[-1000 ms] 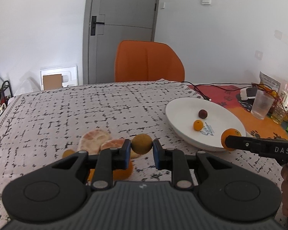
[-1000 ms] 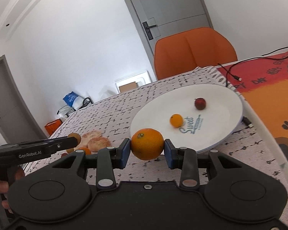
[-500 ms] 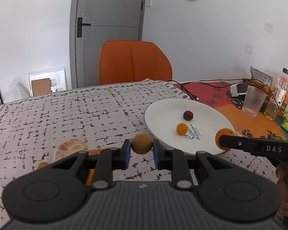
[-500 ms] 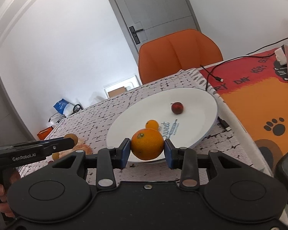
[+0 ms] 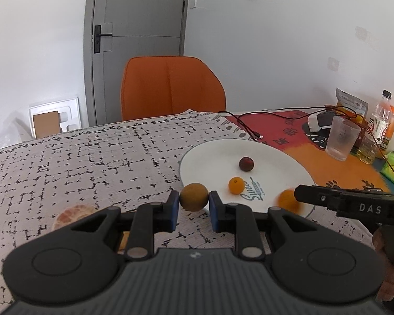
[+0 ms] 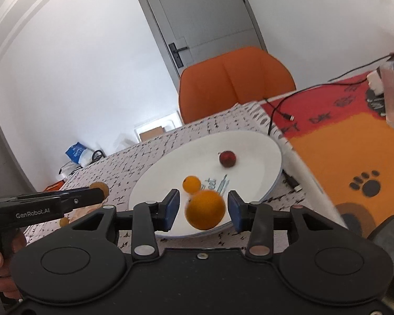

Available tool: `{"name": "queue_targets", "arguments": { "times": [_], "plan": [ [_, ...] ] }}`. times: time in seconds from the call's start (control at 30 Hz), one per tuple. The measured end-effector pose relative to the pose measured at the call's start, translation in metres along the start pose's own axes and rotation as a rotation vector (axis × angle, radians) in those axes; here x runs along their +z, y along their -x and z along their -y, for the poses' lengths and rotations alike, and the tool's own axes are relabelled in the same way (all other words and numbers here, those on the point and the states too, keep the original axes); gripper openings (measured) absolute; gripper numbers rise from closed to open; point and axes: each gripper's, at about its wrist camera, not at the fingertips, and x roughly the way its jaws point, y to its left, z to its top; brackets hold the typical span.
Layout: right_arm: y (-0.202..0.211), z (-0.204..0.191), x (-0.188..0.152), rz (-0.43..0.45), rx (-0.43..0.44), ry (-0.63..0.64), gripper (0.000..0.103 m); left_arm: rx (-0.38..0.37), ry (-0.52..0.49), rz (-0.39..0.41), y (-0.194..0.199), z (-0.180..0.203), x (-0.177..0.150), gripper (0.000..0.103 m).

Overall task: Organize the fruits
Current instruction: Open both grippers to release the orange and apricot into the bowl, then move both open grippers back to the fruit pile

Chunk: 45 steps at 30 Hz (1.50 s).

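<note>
**Orange let go over the plate, brown fruit next**

Now we are at the release. Our right tool [image 6: 203, 211] has just been opening its jaws; the orange [image 6: 205, 210] sits between the blue pads with a gap on each side, blurred, just above the near rim of the white plate [image 6: 262, 141]. We judge it is dropping onto the plate, so the pads no longer press it. To do this well we keep the right tool low and level over the plate's near edge, spread the jaws fully before pulling back, and draw away from the plate without brushing the fruit, since a round orange near the rim could roll off onto the surface [image 5: 92, 157].

Already on the plate are a small orange fruit [image 5: 236, 185] near the printed lettering and a dark red fruit [image 5: 246, 163] farther toward the plate's far side.

Our left tool [image 5: 193, 207] is pinching a round brown fruit [image 5: 193, 197] firmly between its pads, held just outside the plate's left rim. We should wait until the right tool clears the plate, then bring the brown fruit over the plate's open middle, away from the other fruits, and lower it before loosening.

Left of the plate, a peeled citrus [image 5: 74, 211] lies on the patterned cloth, partly hidden behind the left tool.
</note>
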Motion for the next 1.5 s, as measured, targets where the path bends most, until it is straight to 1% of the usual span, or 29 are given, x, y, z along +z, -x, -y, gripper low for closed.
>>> {"name": "queue_targets", "arguments": {
  "times": [0.17,0.5,0.57,0.63,0.77,0.83,0.87,0.93,0.97,1.0,1.03,1.1,1.23,1.33,1.4,1.5],
  "plan": [
    [0.008,0.005,0.003,0.015,-0.007,-0.008,0.042,-0.019,-0.014,0.005,-0.006,0.007,0.005,0.023],
    [0.011,0.009,0.0,0.008,-0.023,-0.019,0.042,-0.076,-0.036,0.017,-0.015,0.026,0.014,0.023],
    [0.011,0.009,-0.001,0.005,-0.023,-0.018,0.042,-0.073,-0.038,0.021,-0.015,0.029,0.016,0.028],
    [0.011,0.009,-0.001,0.004,-0.021,-0.016,0.042,-0.061,-0.043,0.015,-0.016,0.03,0.017,0.029],
    [0.009,0.007,-0.001,0.0,-0.016,-0.014,0.042,-0.046,-0.021,0.001,-0.014,0.022,0.015,0.033],
    [0.008,0.005,-0.002,-0.003,-0.013,-0.012,0.043,-0.025,-0.017,-0.003,-0.012,0.016,0.014,0.041],
    [0.007,0.004,-0.002,-0.004,-0.011,-0.011,0.044,-0.013,-0.015,-0.002,-0.011,0.013,0.013,0.043],
    [0.006,0.001,-0.003,-0.005,-0.008,-0.008,0.048,0.008,-0.007,0.004,-0.006,0.007,0.012,0.053],
    [0.005,0.0,-0.003,-0.005,-0.006,-0.005,0.05,0.019,-0.005,0.006,-0.004,0.004,0.011,0.055],
    [0.005,-0.002,-0.003,-0.005,-0.005,-0.002,0.051,0.031,-0.004,0.009,-0.001,0.001,0.011,0.061],
    [0.004,-0.003,-0.004,-0.007,-0.002,0.0,0.052,0.043,-0.004,0.012,0.001,-0.001,0.01,0.064],
    [0.002,-0.006,-0.004,-0.011,0.004,0.004,0.053,0.06,-0.003,0.019,0.006,-0.006,0.009,0.065],
    [0.0,-0.015,-0.005,-0.013,0.015,0.014,0.057,0.094,0.008,0.022,0.017,-0.02,0.003,0.074],
    [-0.002,-0.022,-0.006,-0.017,0.028,0.026,0.06,0.12,0.018,0.024,0.025,-0.031,0.0,0.075],
    [-0.004,-0.027,-0.007,-0.017,0.036,0.032,0.063,0.141,0.027,0.024,0.031,-0.038,-0.003,0.075],
    [-0.007,-0.034,-0.007,-0.017,0.051,0.043,0.073,0.169,0.044,0.027,0.038,-0.049,-0.005,0.075]
  ]
}}
